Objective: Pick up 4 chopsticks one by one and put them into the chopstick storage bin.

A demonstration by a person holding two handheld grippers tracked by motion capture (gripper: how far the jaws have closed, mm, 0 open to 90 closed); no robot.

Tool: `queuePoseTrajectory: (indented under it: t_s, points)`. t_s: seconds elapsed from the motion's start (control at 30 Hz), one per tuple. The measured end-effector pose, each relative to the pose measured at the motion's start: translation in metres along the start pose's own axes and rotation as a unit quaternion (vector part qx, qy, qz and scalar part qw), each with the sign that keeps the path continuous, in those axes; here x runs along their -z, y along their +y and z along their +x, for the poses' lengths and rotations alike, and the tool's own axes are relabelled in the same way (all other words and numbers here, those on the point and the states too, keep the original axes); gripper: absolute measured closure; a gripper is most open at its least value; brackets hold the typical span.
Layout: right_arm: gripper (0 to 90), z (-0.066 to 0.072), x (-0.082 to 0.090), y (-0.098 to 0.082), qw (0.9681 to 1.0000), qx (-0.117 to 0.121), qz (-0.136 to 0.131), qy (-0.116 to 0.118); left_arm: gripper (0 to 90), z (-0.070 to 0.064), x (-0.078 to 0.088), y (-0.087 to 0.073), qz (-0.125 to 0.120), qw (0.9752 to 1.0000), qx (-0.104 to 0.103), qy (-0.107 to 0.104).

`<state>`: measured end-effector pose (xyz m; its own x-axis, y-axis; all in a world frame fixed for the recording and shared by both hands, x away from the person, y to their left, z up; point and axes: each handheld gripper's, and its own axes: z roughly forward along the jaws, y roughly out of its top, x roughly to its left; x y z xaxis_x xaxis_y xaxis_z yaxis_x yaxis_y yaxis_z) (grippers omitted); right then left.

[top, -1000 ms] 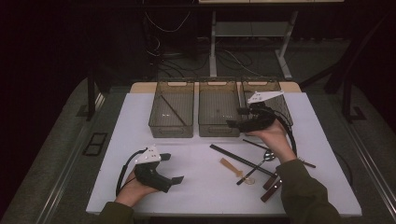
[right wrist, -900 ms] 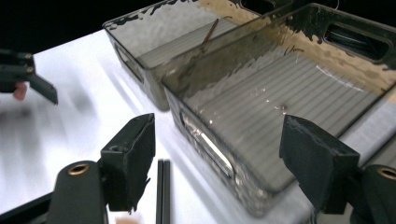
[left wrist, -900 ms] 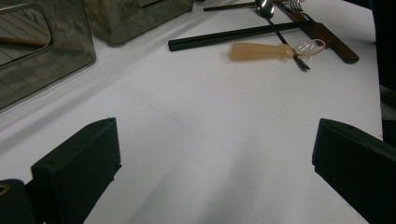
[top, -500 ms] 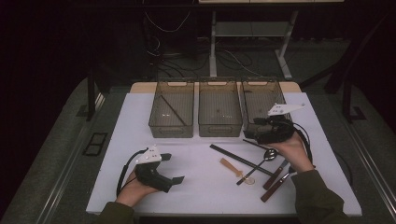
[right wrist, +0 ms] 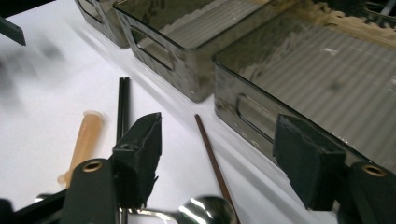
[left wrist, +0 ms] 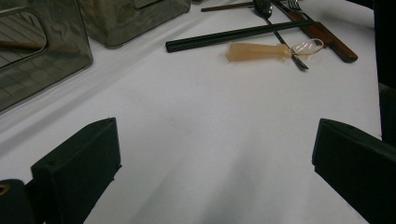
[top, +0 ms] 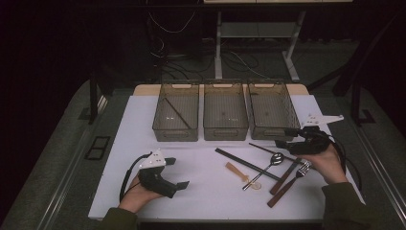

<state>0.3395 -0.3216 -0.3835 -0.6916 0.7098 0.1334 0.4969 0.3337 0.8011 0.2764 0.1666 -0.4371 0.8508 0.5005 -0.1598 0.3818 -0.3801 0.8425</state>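
The left claw (top: 178, 173) rested open and empty near the desk's (top: 201, 191) front-left corner. Toward the right edge, the right claw (top: 286, 138), its jaws just closing but still empty, hovered over the thin brown chopstick (right wrist: 212, 156) before the right bin (top: 272, 111). The close spoon (top: 275, 159) could be nudged or pinched by mistake.

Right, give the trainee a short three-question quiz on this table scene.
1. How many clear bins stand in the row at the back of the white mat?
2. True or false: the left gripper holds the fork.
3. Which bin holds a thin brown stick: A left, B middle, C right?

Key: 1. Three. 2. False; its jaws are open over bare mat. 3. A.
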Motion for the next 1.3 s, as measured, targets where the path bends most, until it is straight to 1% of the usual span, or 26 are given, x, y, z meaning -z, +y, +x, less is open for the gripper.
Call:
queuePoseTrajectory:
  t_s: [0.1,0.23,0.3,0.37,0.43,0.53,0.6,0.73,0.77,0.9,1.07,1.17,1.3]
  points:
    - [36.2,-0.005,0.008,-0.006,1.0,-0.004,0.002,-0.005,0.8,-0.001,-0.001,0.0,-0.001,1.0,-0.002,-0.003]
    - [40.6,-0.011,0.015,-0.015,0.9999,-0.01,0.004,-0.006,0.8,-0.001,-0.002,0.0,0.009,0.9999,-0.01,-0.001]
    - [42.9,-0.013,0.017,-0.02,0.9999,-0.012,0.008,-0.006,0.8,0.001,-0.002,0.0,0.009,0.9999,-0.008,-0.001]
    - [44.3,-0.015,0.018,-0.025,0.9998,-0.015,0.015,-0.004,0.8,0.002,-0.003,0.0,0.01,0.9999,-0.013,0.0]
    - [46.0,-0.016,0.019,-0.029,0.9998,-0.013,0.017,-0.002,0.8,0.003,-0.004,0.0,0.008,0.9999,-0.012,0.001]
    - [49.1,-0.017,0.022,-0.034,0.9995,-0.011,0.029,-0.001,0.8,0.004,-0.004,0.0,0.005,0.9999,-0.011,-0.003]
    - [52.2,-0.018,0.025,-0.038,0.9994,-0.01,0.032,-0.001,0.8,0.003,-0.004,-0.001,0.004,1.0,-0.008,-0.001]
    - [58.5,-0.021,0.029,-0.047,0.9988,-0.009,0.048,0.001,0.8,-0.001,-0.003,-0.002,0.009,0.9999,-0.013,-0.001]
    - [59.8,-0.023,0.029,-0.049,0.9987,-0.006,0.051,-0.002,0.8,-0.001,-0.003,-0.002,0.011,0.9998,-0.016,0.0]
    - [64.6,-0.028,0.026,-0.055,0.9979,-0.001,0.064,-0.009,0.8,-0.002,-0.004,-0.001,0.012,0.9998,-0.017,0.005]
    - [69.7,-0.031,0.018,-0.059,0.9961,0.007,0.088,0.006,0.8,-0.004,-0.004,-0.001,0.016,0.9996,-0.019,0.011]
    - [72.1,-0.031,0.014,-0.059,0.9952,0.014,0.096,0.004,0.8,-0.003,-0.004,-0.001,0.016,0.9997,-0.018,0.009]
    - [73.8,-0.033,0.008,-0.06,0.994,0.015,0.108,0.004,0.8,-0.002,-0.005,-0.001,0.016,0.9997,-0.019,0.006]
